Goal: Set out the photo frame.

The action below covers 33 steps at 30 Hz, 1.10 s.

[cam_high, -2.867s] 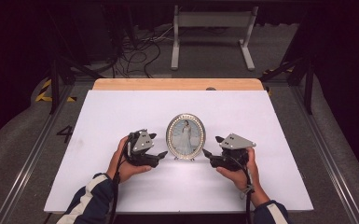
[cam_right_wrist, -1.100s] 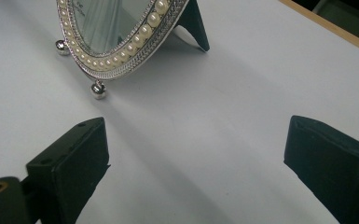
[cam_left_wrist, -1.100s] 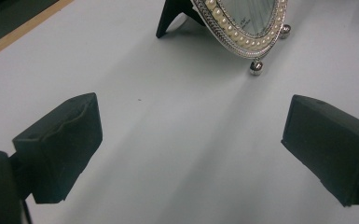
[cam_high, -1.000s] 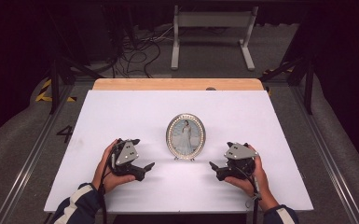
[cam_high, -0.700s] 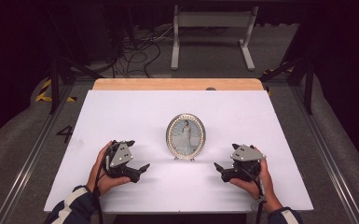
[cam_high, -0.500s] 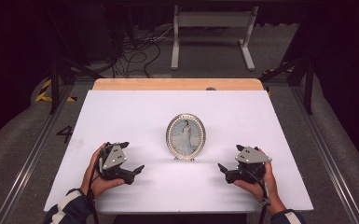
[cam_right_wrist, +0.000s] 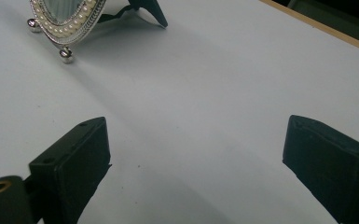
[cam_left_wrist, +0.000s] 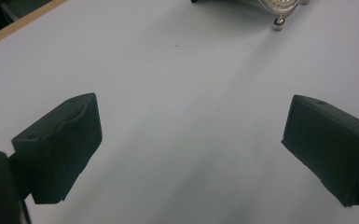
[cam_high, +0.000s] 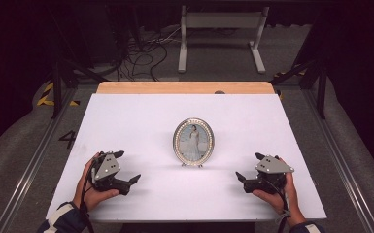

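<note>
An oval silver picture frame [cam_high: 193, 141] with a pearl-beaded rim stands upright on small ball feet in the middle of the white table [cam_high: 141, 121]. Its lower edge and a foot show in the left gripper view [cam_left_wrist: 279, 9], and its rim, feet and black back stand in the right gripper view [cam_right_wrist: 65, 23]. My left gripper [cam_high: 127, 167] rests near the front left, open, nothing between its fingers. My right gripper [cam_high: 249, 167] sits at the front right, open and empty. Both are well apart from the frame.
A wooden strip [cam_high: 184, 87] runs along the table's far edge. Beyond it are a dark floor with cables [cam_high: 141, 48] and a white metal stand [cam_high: 221, 29]. Metal rails [cam_high: 34, 160] flank the table.
Both grippers have drawn away from the frame, the left outward to the left and toward the front edge, the right outward to the right. The frame stays standing where it was.
</note>
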Each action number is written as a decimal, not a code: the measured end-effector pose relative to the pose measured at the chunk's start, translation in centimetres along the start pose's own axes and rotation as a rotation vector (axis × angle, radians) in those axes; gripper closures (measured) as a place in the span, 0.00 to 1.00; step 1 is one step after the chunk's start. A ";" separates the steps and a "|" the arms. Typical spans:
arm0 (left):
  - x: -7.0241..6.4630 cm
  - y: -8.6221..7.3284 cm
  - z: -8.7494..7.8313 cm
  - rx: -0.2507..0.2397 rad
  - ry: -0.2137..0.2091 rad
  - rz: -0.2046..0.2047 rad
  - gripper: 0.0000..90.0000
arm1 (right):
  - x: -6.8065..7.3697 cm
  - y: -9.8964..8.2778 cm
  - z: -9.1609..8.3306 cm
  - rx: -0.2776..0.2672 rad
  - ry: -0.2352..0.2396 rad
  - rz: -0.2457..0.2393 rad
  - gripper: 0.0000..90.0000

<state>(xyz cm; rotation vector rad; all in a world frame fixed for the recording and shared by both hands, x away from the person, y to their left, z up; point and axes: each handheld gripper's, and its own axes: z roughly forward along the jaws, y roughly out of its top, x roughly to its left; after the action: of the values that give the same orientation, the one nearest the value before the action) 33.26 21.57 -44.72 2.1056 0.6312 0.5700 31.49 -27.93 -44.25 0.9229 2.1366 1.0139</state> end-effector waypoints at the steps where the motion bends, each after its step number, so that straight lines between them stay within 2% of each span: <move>1: 0.1 -0.1 -0.2 0.000 0.003 0.003 0.05 | -0.1 -0.1 -0.1 -0.001 -0.001 0.004 0.08; 6: 0.8 -1.1 -1.3 -0.006 0.013 -0.025 0.07 | -0.5 -0.7 -0.5 0.005 -0.018 0.010 0.08; 12: 1.4 -2.1 -2.3 -0.008 0.017 -0.052 0.06 | -0.6 -0.8 -0.3 0.004 -0.012 0.020 0.08; 16: 1.6 -2.6 -2.5 0.002 0.000 -0.070 0.06 | -0.5 -0.9 -0.3 0.004 -0.019 0.022 0.08; 20: 1.6 -2.8 -2.4 0.005 -0.006 -0.079 0.05 | -0.4 -0.9 -0.3 0.000 -0.023 0.036 0.08; 24: 1.5 -2.8 -2.5 0.008 -0.006 -0.062 0.05 | -0.2 -0.8 -0.2 0.002 -0.016 0.026 0.08; 33: 1.5 -2.8 -2.5 -0.005 0.002 -0.067 0.06 | -0.2 -0.8 -0.1 -0.003 -0.024 0.026 0.08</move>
<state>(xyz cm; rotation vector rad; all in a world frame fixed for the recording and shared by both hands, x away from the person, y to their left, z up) 32.23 25.40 -45.36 2.0712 0.6981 0.5354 31.27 -28.55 -44.81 0.9591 2.1081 1.0127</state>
